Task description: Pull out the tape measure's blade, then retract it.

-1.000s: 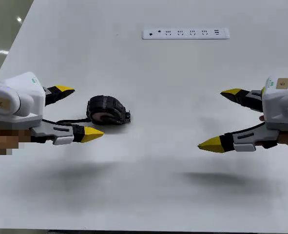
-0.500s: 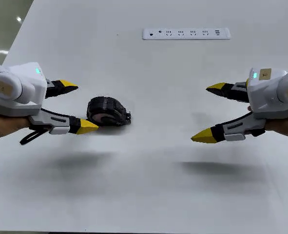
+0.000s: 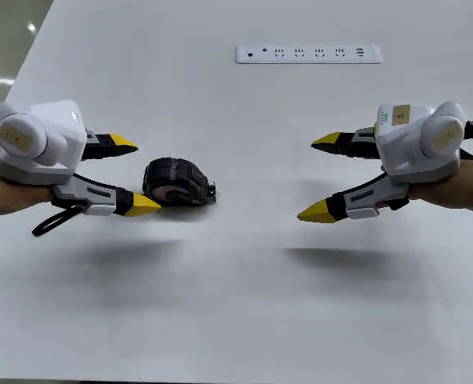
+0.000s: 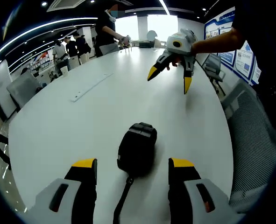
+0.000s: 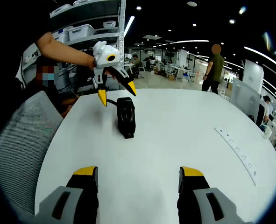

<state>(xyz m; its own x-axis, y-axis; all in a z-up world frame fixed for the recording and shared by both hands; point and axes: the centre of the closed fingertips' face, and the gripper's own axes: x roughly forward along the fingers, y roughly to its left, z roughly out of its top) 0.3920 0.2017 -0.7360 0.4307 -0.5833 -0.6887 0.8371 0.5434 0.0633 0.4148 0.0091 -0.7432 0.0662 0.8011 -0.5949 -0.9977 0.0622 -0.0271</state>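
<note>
Head view, tape measure (image 3: 178,182) between spread left gripper (image 3: 148,176) jaws, ungripped, right gripper (image 3: 306,180) agape

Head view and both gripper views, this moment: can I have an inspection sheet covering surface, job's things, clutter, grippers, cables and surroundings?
Surface: white table, plain and matte.
Job's things: black tape measure lying on the table, no blade drawn out.
Clutter: white power strip toward the far side of the table.
Grippers: left gripper open, jaws either side of the tape measure's rear end, contact unclear; right gripper open, holding nothing, well apart from the tape measure.
Cables: black strap trails from the tape measure back between the left jaws.
Surroundings: mesh chair beside the table; storage shelves; standing person in an open office.
</note>
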